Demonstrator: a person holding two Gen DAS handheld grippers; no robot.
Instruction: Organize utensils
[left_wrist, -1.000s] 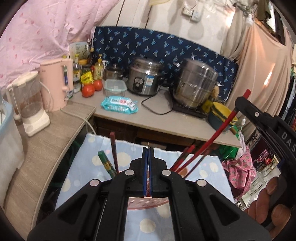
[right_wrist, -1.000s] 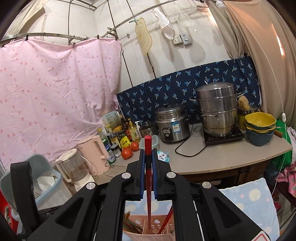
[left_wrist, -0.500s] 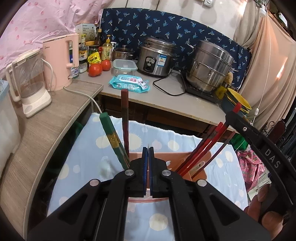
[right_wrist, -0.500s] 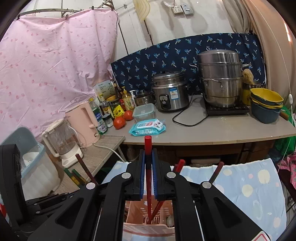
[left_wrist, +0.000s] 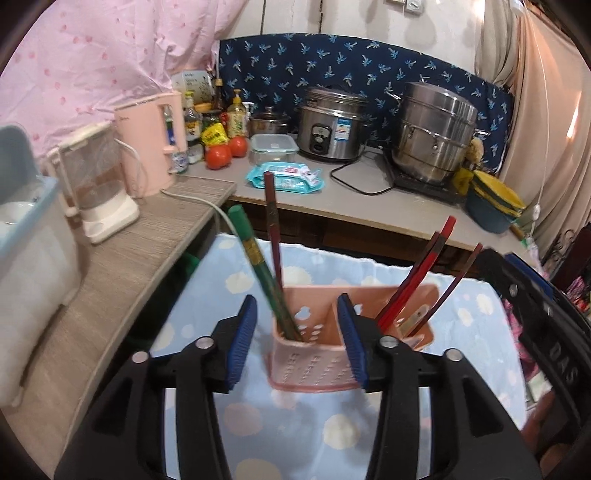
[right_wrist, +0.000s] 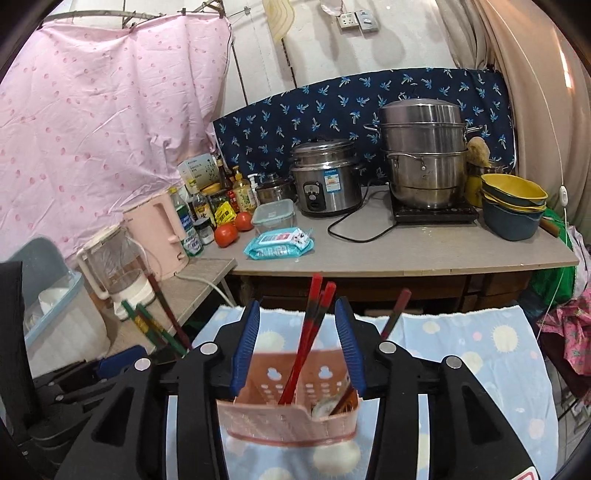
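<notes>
A pink slotted utensil holder (left_wrist: 325, 365) stands on a blue dotted cloth (left_wrist: 295, 432). Green chopsticks (left_wrist: 255, 266) and a dark brown one (left_wrist: 271, 225) lean in its left compartment, and red chopsticks (left_wrist: 421, 277) lean in the right one. My left gripper (left_wrist: 297, 301) hovers just before the holder, jaws opening, pads touching nothing. In the right wrist view my right gripper (right_wrist: 297, 302) is over the same holder (right_wrist: 291, 417), jaws opening. The red chopsticks (right_wrist: 312, 325) stand free between its pads.
Behind the cloth runs a counter (right_wrist: 406, 254) with a rice cooker (right_wrist: 327, 181), a steamer pot (right_wrist: 424, 155), stacked bowls (right_wrist: 513, 206), a wipes pack (right_wrist: 280, 243) and tomatoes (right_wrist: 226, 234). A pink kettle (left_wrist: 147, 144) and a blender (left_wrist: 99, 184) stand on the left ledge.
Both grippers sank toward the holder and went from shut to open. The red chopstick that the right gripper held now leans loose in the holder.
</notes>
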